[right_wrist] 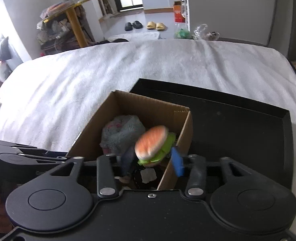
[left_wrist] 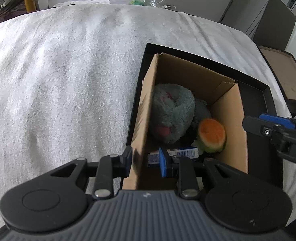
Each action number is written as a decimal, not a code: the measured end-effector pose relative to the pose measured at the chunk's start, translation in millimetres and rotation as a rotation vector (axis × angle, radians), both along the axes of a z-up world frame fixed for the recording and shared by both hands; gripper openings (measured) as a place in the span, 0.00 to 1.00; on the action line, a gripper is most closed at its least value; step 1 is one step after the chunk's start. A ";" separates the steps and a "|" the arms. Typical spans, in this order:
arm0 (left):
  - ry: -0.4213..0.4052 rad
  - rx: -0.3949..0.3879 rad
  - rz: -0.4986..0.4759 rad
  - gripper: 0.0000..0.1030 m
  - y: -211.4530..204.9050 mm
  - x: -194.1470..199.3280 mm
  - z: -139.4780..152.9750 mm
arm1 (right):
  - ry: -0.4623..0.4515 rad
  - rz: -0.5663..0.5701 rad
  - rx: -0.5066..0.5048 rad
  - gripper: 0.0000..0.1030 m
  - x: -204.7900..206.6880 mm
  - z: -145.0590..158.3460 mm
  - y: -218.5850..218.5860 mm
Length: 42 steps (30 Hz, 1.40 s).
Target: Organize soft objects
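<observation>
A brown cardboard box (left_wrist: 198,76) stands in a black tray (left_wrist: 268,108) on the white bed cover. In it lie a grey-green plush toy (left_wrist: 172,114), an orange-and-green burger plush (left_wrist: 212,135) and a blue-white packet (left_wrist: 180,153). My left gripper (left_wrist: 145,161) straddles the box's left wall, one finger outside and one inside, partly closed on it. My right gripper (right_wrist: 155,161) is open over the box (right_wrist: 148,108); the burger plush (right_wrist: 154,145) is blurred between its fingers, over the grey plush (right_wrist: 121,134). The right gripper also shows in the left wrist view (left_wrist: 268,127).
The white bed cover (left_wrist: 67,80) spreads left and beyond the tray (right_wrist: 238,130). Slippers (right_wrist: 144,25) lie on the floor past the bed. A cluttered wooden table (right_wrist: 67,20) stands far left. A brown board (left_wrist: 284,70) lies right of the bed.
</observation>
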<state>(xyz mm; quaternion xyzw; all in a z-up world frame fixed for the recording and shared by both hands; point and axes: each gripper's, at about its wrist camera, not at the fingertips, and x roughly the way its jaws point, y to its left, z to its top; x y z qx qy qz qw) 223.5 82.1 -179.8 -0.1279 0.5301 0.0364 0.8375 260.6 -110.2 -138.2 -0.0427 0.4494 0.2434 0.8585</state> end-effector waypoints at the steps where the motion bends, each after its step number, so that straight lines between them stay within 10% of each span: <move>1: 0.002 -0.004 -0.001 0.25 0.7 -0.4 0.5 | 0.001 -0.011 0.002 0.43 -0.9 1.1 -1.0; 18: -0.062 0.033 -0.038 0.56 -12.2 -23.1 52.8 | -0.016 -0.127 0.046 0.57 -30.1 32.0 -29.1; 32: -0.126 0.096 -0.097 0.84 -41.8 -59.8 105.6 | -0.061 -0.241 0.117 0.99 -74.0 68.2 -73.7; 42: -0.168 0.118 -0.109 0.91 -51.7 -92.0 138.6 | -0.081 -0.288 0.110 1.00 -101.2 86.3 -90.5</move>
